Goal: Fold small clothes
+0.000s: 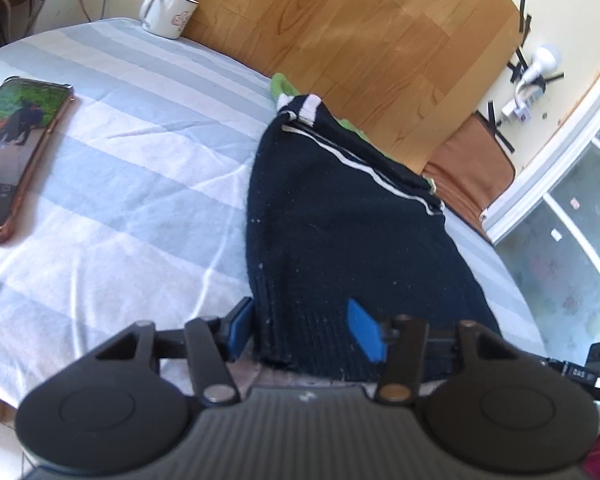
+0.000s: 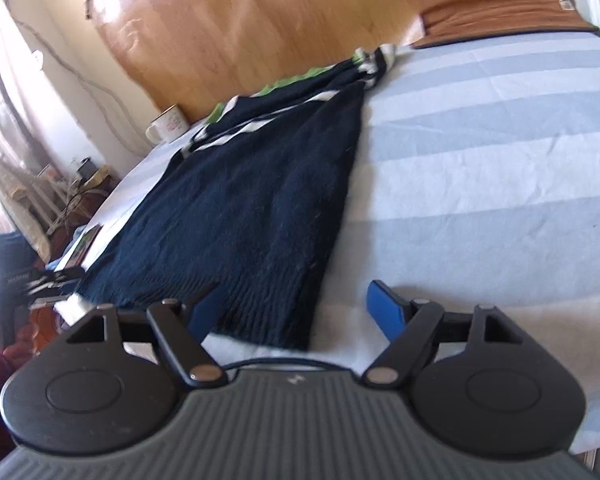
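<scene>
A dark navy knit sweater (image 1: 340, 232) with thin white stripes lies flat on the blue-and-white striped bed sheet (image 1: 120, 168), its ribbed hem nearest to me. My left gripper (image 1: 303, 331) is open at the hem's left corner. One blue pad (image 1: 240, 332) is just outside the sweater's edge and the other pad (image 1: 366, 330) rests over the knit. In the right wrist view the sweater (image 2: 252, 208) stretches away towards the headboard. My right gripper (image 2: 296, 312) is open astride the hem's right corner, with one pad over the cloth and one pad (image 2: 386, 312) over the sheet.
A green garment (image 1: 282, 84) peeks out from under the sweater's collar. A phone (image 1: 16, 152) lies on the sheet at left and a white mug (image 1: 168, 14) stands at the far edge by the wooden headboard (image 1: 340, 40). A brown pillow (image 1: 472, 168) sits at right.
</scene>
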`<state>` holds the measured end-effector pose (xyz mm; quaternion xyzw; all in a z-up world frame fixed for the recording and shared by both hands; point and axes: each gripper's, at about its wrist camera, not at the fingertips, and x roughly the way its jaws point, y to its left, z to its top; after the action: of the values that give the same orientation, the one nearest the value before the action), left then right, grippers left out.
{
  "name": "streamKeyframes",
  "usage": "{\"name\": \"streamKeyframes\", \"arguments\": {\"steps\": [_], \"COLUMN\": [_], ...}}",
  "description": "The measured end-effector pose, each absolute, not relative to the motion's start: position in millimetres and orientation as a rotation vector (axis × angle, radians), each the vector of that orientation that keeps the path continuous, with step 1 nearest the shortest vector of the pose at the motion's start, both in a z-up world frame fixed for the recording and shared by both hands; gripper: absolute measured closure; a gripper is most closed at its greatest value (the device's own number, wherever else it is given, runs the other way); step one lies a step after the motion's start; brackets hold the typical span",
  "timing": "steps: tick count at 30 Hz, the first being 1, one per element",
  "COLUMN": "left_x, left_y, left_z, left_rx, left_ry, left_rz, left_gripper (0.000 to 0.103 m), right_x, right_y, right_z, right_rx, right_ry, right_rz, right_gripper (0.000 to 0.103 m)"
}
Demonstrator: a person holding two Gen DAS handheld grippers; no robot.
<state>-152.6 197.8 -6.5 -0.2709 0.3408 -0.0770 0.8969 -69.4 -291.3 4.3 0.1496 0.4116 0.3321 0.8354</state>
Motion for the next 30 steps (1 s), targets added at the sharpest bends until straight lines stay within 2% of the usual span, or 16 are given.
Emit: {"name": "streamKeyframes", "arguments": {"steps": [1, 2, 3, 9, 11, 14, 17, 20, 21, 22, 23, 26, 27, 29, 30], "left_x": [-150.6, -148.6, -147.1, -150.4, -154.1, -153.9, -147.8, -138.3, -136.4, -135.4, -134.5, -132.5, -132.0, -132.1, -132.3], "left_y": [196.4, 195.6, 195.9, 198.4, 197.9, 200.7, 208.3, 213.5, 213.6, 212.0, 211.3, 209.0, 208.4, 207.3, 207.0], "left_z": [-8.0, -9.4, -11.1, -5.0, 0.1, 4.4, 6.9, 9.4, 10.4, 10.8, 10.7, 8.3, 7.5, 7.5, 8.1], "left_rx": [-0.557, -0.557, -0.561, -0.554, -0.534, -0.545, -0.618, -0.668, -0.666, -0.657, -0.653, -0.659, -0.662, -0.665, -0.665], "left_ry": [0.716, 0.727, 0.733, 0.737, 0.729, 0.724, 0.717, 0.726, 0.729, 0.730, 0.732, 0.734, 0.734, 0.731, 0.729], "left_rz": [-0.166, -0.166, -0.165, -0.178, -0.188, -0.190, -0.205, -0.216, -0.216, -0.214, -0.214, -0.217, -0.217, -0.216, -0.214], "left_gripper": [0.079, 0.085, 0.090, 0.094, 0.094, 0.094, 0.093, 0.093, 0.093, 0.093, 0.093, 0.093, 0.093, 0.093, 0.093], "right_x": [-71.3, -72.4, -75.4, -97.1, -102.6, -99.3, -87.5, -72.3, -67.8, -64.6, -64.6, -64.7, -63.7, -63.3, -60.8], "right_y": [-287.0, -281.4, -278.9, -300.5, -305.3, -306.4, -308.0, -317.8, -322.1, -325.6, -327.1, -316.8, -309.9, -300.5, -295.7], "right_z": [0.3, -4.3, -5.2, 19.4, 22.4, 15.7, 18.6, 16.2, 12.5, 8.2, 4.6, -3.6, -7.2, -7.5, -8.9], "right_rx": [0.337, 0.335, 0.337, 0.362, 0.327, 0.334, 0.375, 0.432, 0.464, 0.497, 0.520, 0.503, 0.484, 0.454, 0.438], "right_ry": [0.899, 0.927, 0.912, 0.809, 0.824, 0.859, 0.817, 0.833, 0.856, 0.873, 0.881, 0.903, 0.918, 0.905, 0.923], "right_rz": [0.736, 0.739, 0.733, 0.777, 0.791, 0.805, 0.798, 0.752, 0.726, 0.706, 0.698, 0.724, 0.735, 0.764, 0.784], "right_gripper": [0.073, 0.084, 0.088, 0.092, 0.100, 0.100, 0.100, 0.089, 0.075, 0.056, 0.051, 0.051, 0.051, 0.060, 0.090]}}
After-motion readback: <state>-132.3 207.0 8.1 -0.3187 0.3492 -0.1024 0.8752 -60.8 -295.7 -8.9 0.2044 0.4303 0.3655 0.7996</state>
